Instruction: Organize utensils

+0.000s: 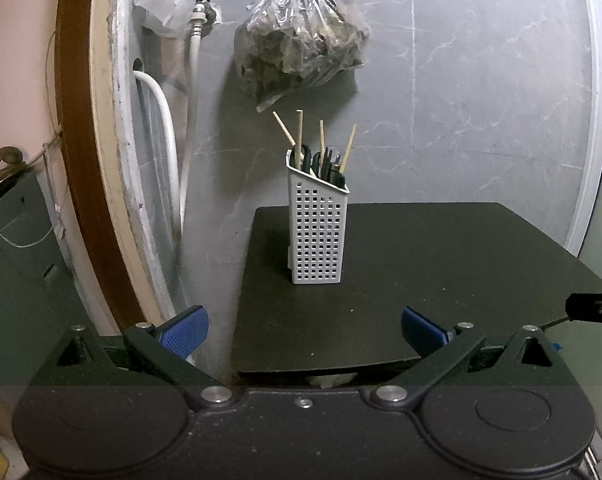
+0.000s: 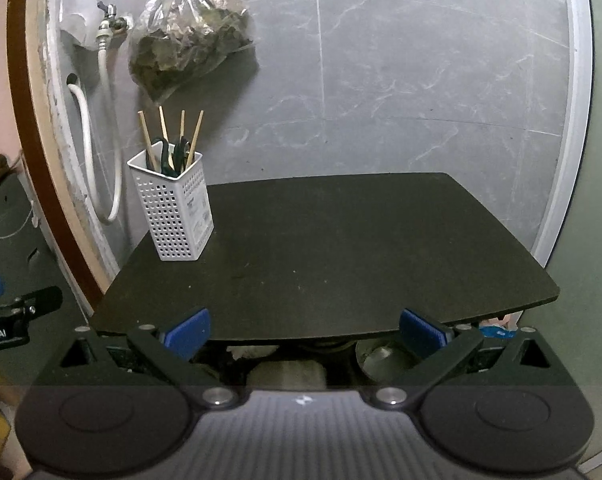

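Both grippers are held spread and empty at the near edge of a dark tabletop.

The left gripper (image 1: 304,330) is seen with its blue pads wide apart and nothing between them; the right gripper (image 2: 304,330) is likewise released and empty, and part of it is glimpsed at the right edge of the left wrist view. Beyond them the black tabletop (image 2: 341,248) is spread bare. A white perforated utensil holder (image 1: 317,232) is stood upright on its far left part, filled with wooden chopsticks (image 1: 299,136) and dark-handled utensils (image 1: 327,164). Behind it, a clear plastic bag (image 1: 301,36) of dark contents is hung on the grey marbled wall (image 2: 421,80), beside a tap with a white hose (image 1: 193,92).
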`<state>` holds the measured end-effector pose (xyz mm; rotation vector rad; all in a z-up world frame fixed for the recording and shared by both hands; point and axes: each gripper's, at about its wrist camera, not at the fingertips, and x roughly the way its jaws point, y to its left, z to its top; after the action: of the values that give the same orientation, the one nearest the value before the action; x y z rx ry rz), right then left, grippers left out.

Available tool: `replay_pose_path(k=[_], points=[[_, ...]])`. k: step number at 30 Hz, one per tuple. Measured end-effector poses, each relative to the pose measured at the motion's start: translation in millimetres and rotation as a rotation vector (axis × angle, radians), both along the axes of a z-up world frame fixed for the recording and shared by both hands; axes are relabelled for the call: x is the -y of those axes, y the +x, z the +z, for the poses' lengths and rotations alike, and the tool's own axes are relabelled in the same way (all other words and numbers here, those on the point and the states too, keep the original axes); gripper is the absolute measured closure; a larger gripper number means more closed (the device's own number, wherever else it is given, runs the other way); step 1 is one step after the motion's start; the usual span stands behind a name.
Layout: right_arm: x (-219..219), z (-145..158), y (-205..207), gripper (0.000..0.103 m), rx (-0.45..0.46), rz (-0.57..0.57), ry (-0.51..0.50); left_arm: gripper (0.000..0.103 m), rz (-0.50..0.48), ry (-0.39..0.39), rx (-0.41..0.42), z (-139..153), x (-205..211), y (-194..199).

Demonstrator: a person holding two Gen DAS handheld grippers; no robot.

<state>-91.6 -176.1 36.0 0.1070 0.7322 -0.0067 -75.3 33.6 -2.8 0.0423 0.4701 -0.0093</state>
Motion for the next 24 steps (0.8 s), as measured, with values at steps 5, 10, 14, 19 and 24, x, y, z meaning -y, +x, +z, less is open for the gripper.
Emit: replay_pose_path(k=[5,10,14,19,24], points=[[1.9,-0.2,0.0,0.000,-0.004,0.006,-0.008,0.001,-0.012,0.007,-0.001,-1.8,5.7,0.5],[3.9,-1.0,0.0,0.000,-0.008,0.006,-0.004,0.001,-0.017,0.015,-0.006,-3.1,9.7,0.7],[4.1,-1.1,0.1,0.000,-0.011,0.006,-0.002,0.001,-0.018,0.020,-0.009,-3.3,10.6,0.9],[4.4,-1.1,-0.1,0.000,-0.013,0.008,0.000,0.001,-0.018,0.021,-0.009,-3.2,10.5,0.6],[3.7,-1.2,-0.8,0.000,-0.014,0.008,0.000,0.001,-0.020,0.021,-0.009,-2.9,10.1,0.6]])
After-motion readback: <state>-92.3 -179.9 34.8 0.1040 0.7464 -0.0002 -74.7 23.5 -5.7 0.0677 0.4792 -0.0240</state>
